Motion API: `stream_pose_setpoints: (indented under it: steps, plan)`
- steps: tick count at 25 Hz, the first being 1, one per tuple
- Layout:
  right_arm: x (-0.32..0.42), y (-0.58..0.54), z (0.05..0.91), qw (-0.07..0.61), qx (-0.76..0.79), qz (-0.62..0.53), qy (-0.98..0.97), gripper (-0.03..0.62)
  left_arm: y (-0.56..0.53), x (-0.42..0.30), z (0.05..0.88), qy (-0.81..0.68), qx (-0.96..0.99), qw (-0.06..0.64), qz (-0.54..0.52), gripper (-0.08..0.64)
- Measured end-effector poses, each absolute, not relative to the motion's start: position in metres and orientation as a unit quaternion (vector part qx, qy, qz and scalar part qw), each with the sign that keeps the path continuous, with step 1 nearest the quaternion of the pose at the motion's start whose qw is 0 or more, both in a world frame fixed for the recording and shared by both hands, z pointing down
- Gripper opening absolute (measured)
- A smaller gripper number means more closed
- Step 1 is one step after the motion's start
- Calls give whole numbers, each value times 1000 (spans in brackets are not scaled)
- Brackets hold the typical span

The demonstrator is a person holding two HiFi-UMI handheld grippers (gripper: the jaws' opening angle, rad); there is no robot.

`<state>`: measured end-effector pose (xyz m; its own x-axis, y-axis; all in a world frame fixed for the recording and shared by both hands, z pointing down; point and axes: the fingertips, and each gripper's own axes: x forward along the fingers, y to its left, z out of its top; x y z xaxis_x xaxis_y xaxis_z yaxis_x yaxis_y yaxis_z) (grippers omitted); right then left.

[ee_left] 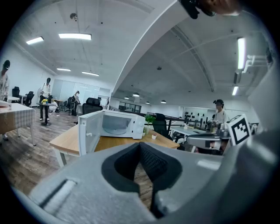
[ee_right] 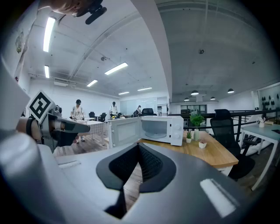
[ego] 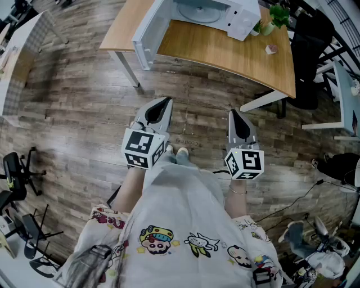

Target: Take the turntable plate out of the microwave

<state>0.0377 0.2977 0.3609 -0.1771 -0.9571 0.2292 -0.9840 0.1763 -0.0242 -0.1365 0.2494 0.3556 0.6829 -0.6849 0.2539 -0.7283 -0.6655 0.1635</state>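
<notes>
A white microwave point(ego: 225, 14) stands on the wooden table point(ego: 225, 53) ahead, its door point(ego: 147, 34) swung open to the left. The glass turntable plate point(ego: 198, 12) lies inside the cavity; it also shows in the left gripper view as the plate point(ee_left: 114, 130) and in the right gripper view as the plate point(ee_right: 154, 134). My left gripper point(ego: 166, 102) and right gripper point(ego: 232, 113) are held side by side over the wooden floor, well short of the table. Both are shut with nothing between the jaws. Both point towards the microwave point(ee_left: 124, 122).
Small potted plants point(ego: 271, 22) and a little pot point(ego: 271, 49) sit on the table right of the microwave. A black office chair point(ego: 306, 56) stands at the table's right end. A checked-cloth table point(ego: 22, 50) is at the far left, and several people stand in the background.
</notes>
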Motion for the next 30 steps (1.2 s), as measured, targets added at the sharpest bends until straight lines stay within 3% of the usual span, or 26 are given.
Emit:
stream_pose_setpoints:
  steps: [13,30]
  plan:
    - [53,307,356,51,621,80,-778,26,264,-128,349,-412,900,127,64,3]
    - [66,257,371,40,610,106,-784,82,214,-108,366,-406,899,149,71,69]
